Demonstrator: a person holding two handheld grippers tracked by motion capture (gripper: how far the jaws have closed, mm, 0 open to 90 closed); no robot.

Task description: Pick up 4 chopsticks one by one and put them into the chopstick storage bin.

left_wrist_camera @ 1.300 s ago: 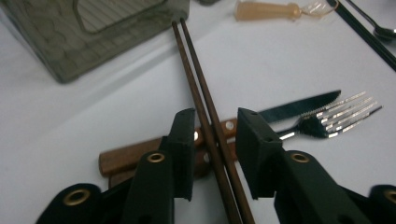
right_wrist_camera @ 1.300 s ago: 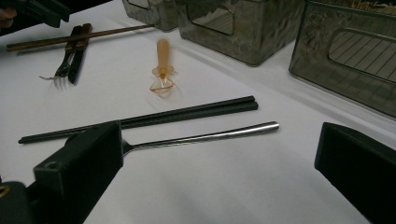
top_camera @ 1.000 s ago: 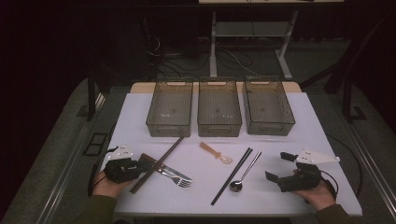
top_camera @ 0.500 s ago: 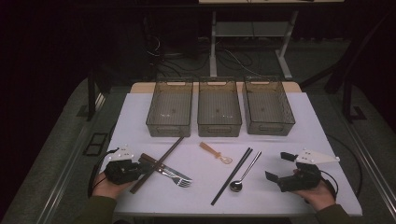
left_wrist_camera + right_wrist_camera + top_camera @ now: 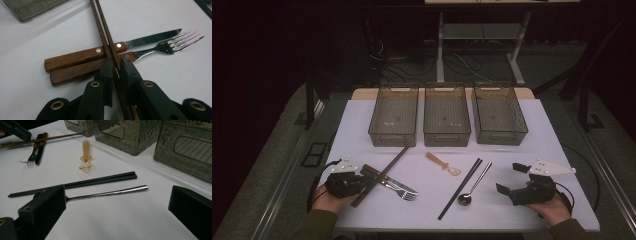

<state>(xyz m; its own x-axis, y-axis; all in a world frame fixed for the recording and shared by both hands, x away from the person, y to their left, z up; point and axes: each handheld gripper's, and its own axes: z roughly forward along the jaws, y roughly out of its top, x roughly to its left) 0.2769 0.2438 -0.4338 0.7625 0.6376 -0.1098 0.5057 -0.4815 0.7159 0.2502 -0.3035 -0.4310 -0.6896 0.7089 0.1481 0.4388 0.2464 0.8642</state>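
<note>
Two brown chopsticks, clamped in the left gripper, cross a knife and fork; right gripper gapes apart.

The left black two-jaw tongs lie low at the surface's near left corner, jaws just closed to a narrow gap. The right black tongs rest at the near right, jaws spread wide, hand beneath.

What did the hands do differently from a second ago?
The left gripper has just been closing its jaws, and they now pinch the brown chopsticks that lie across the knife and fork. Neither hand has shifted. The right gripper stays open, and the black chopsticks and spoon lie as before.
</note>
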